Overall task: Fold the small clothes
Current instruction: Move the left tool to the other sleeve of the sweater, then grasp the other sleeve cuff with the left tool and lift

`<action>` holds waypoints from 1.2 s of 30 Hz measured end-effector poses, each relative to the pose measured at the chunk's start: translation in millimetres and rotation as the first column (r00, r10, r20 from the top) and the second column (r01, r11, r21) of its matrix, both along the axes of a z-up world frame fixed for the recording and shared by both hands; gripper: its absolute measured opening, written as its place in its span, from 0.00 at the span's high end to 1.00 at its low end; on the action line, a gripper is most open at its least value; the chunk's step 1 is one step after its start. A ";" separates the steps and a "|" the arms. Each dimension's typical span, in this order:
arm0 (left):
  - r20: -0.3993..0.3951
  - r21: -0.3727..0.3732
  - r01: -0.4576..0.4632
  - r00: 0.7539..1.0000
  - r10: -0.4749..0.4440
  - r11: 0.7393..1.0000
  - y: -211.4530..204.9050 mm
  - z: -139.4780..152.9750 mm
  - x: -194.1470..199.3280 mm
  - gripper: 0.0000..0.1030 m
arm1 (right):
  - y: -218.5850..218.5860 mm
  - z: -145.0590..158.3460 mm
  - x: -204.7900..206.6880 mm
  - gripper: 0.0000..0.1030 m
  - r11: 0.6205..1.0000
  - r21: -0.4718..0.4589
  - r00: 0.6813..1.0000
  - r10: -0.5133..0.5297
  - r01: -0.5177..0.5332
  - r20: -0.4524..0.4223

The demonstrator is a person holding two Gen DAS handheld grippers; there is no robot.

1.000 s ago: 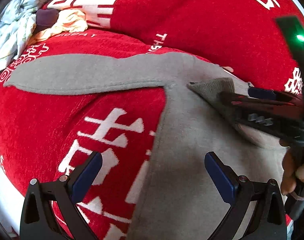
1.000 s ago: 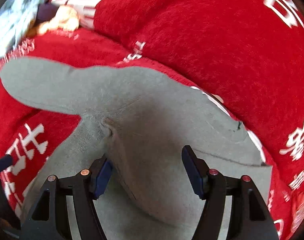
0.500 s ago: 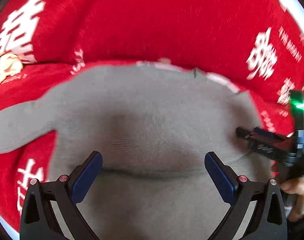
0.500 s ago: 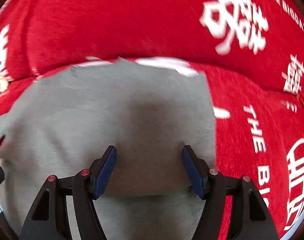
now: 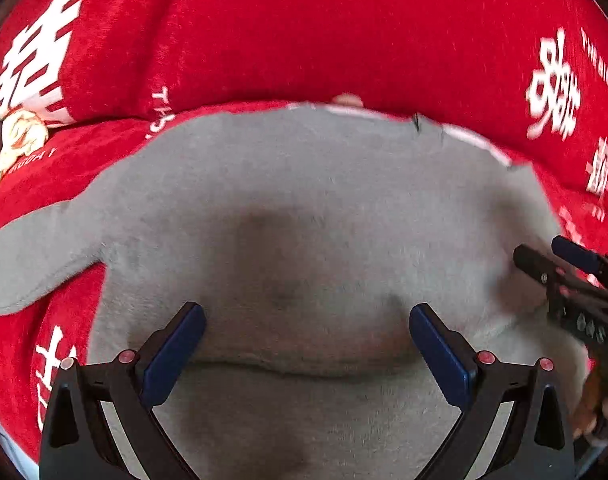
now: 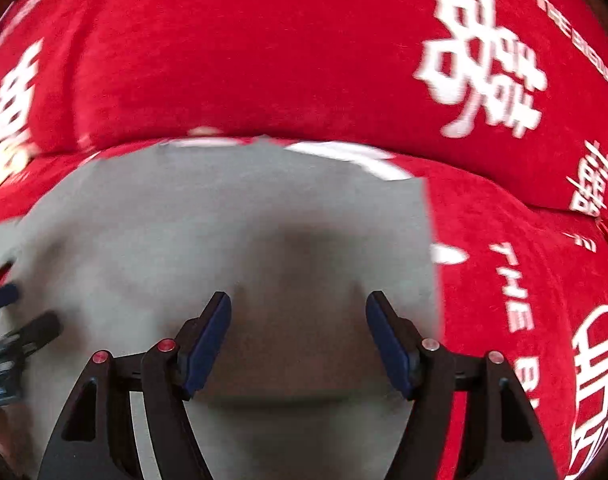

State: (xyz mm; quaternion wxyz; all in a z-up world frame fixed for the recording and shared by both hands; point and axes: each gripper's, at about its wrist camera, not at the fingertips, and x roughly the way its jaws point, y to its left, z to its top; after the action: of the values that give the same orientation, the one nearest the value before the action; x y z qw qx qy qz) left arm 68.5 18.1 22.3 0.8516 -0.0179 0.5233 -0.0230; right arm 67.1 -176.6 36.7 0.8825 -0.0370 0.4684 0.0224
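1. Left wrist view is showing one grey garment (image 5: 304, 208) lying centrally on a red blanket (image 5: 304, 32), sleeve reaching toward nine o'clock.
2. Left tongs (image 5: 305, 340) and right tongs (image 6: 298, 338) are both hanging spread, gripping nothing.

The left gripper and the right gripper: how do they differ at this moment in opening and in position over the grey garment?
The left gripper stands wide open; the right gripper is open too, but narrower. The left one hangs over the middle of the grey garment, with cloth on both sides; the right one is near the garment's right edge, beside the red blanket. Both have blue pads, point toward the fold and hold nothing.
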 end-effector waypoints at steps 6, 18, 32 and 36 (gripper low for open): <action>0.017 0.019 0.014 1.000 -0.014 1.000 12.4 7.2 -24.9 0.00 | -6.0 -8.1 -34.5 0.26 0.999 0.008 0.999 -0.036 0.036 0.005; 0.057 -0.169 -0.460 0.879 0.474 0.872 202.2 23.4 -85.2 0.00 | 73.3 21.7 -56.1 0.25 0.997 -0.012 0.996 0.082 -0.082 0.043; 0.026 -0.150 -0.827 0.544 0.839 0.541 417.6 -3.9 -62.4 0.00 | 179.8 12.3 -70.1 0.25 0.956 -0.090 0.960 0.279 -0.279 -0.005; 0.030 -0.088 -0.849 0.520 0.853 0.521 423.0 -6.6 -26.6 0.00 | 190.9 7.4 -66.9 0.25 0.953 -0.101 0.958 0.284 -0.285 -0.026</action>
State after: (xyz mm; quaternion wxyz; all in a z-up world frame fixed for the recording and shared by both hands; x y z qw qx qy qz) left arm 41.9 441.1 15.7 0.7710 -0.2968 0.4169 0.3791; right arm 0.1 14.4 44.2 0.8642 -0.1499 0.4636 0.1252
